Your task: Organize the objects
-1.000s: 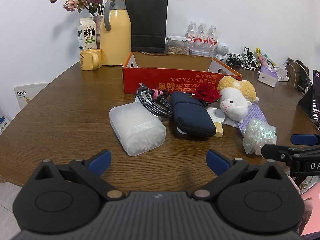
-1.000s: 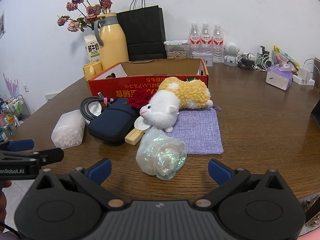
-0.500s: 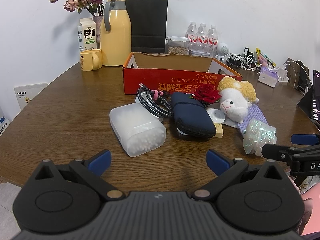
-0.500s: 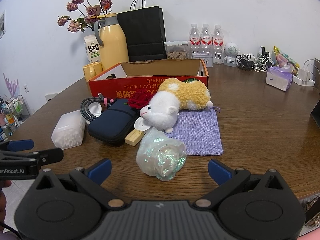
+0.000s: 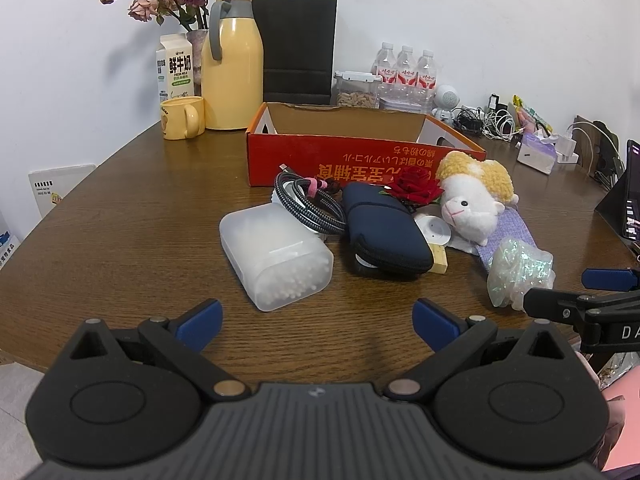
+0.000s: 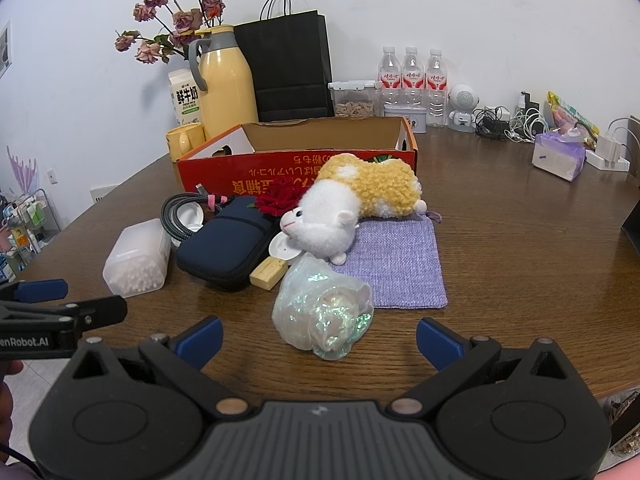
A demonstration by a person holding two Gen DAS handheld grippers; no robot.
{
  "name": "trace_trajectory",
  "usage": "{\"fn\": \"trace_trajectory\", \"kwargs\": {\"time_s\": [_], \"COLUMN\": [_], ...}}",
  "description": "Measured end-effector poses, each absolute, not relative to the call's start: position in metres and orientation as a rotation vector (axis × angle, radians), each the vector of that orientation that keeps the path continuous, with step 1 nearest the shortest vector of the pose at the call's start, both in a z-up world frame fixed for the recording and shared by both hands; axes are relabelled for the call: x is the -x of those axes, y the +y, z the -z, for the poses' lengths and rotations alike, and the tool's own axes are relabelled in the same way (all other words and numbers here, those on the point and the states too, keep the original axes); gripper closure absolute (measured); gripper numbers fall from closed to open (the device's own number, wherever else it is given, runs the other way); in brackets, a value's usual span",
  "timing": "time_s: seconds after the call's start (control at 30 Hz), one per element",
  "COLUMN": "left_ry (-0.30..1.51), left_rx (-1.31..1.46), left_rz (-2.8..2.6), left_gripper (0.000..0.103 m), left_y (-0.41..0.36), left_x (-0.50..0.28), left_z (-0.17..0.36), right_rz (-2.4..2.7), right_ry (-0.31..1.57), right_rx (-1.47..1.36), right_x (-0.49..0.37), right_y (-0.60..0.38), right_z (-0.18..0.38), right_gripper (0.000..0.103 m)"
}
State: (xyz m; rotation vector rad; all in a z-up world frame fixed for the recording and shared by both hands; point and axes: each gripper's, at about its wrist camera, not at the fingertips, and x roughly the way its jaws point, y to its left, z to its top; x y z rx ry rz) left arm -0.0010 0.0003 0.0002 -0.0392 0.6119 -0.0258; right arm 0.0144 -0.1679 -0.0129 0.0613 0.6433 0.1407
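Both grippers hovering low over the worktop [image 5: 120,220], jaws spread wide, gripping nothing. Left gripper [image 5: 316,314]: cotton-swab box [image 5: 276,256] lying just ahead between the jaws. Right gripper [image 6: 319,334]: iridescent bag [image 6: 324,312] sitting just ahead (slightly left of centre).

table [image 6: 520,248]: glossy wood | box [image 6: 296,172]: matt cardboard | sheep [image 6: 352,204]: fluffy plush | pouch [image 6: 400,264]: knitted cloth

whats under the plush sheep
The plush sheep lies across the back edge of the purple knit pouch; its head overhangs a white round disc. Anything directly beneath its body is covered.
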Motion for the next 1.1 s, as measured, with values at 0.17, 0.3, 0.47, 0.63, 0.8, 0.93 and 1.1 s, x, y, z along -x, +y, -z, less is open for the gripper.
{"fn": "trace_trajectory", "kwargs": {"time_s": [0.17,0.3,0.47,0.63,0.8,0.93,1.1], "left_ry": [0.612,0.613,0.616,0.622,0.626,0.630,0.651], "left_rx": [0.039,0.040,0.043,0.036,0.034,0.039,0.053], "left_rz": [0.026,0.029,0.032,0.030,0.025,0.001,-0.009], "left_gripper": [0.000,0.000,0.000,0.000,0.000,0.000,0.000], "left_y": [0.000,0.001,0.003,0.001,0.002,0.006,0.011], "left_x": [0.001,0.001,0.001,-0.001,-0.007,-0.015,-0.028], "left_z": [0.000,0.000,0.002,0.004,0.005,0.005,0.008], "right_rz": [-0.141,-0.143,-0.146,-0.143,-0.142,-0.150,-0.195], "right_ry": [0.643,0.643,0.644,0.637,0.629,0.631,0.644], "right_rx": [-0.061,-0.058,-0.049,-0.028,-0.009,0.004,0.025], "right_x": [-0.014,-0.012,-0.014,-0.019,-0.026,-0.035,-0.047], "right_y": [-0.167,-0.169,-0.166,-0.165,-0.167,-0.168,-0.165], "right_z": [0.014,0.009,0.015,0.016,0.016,0.019,0.026], "right_gripper": [0.000,0.000,0.000,0.000,0.000,0.000,0.001]}}
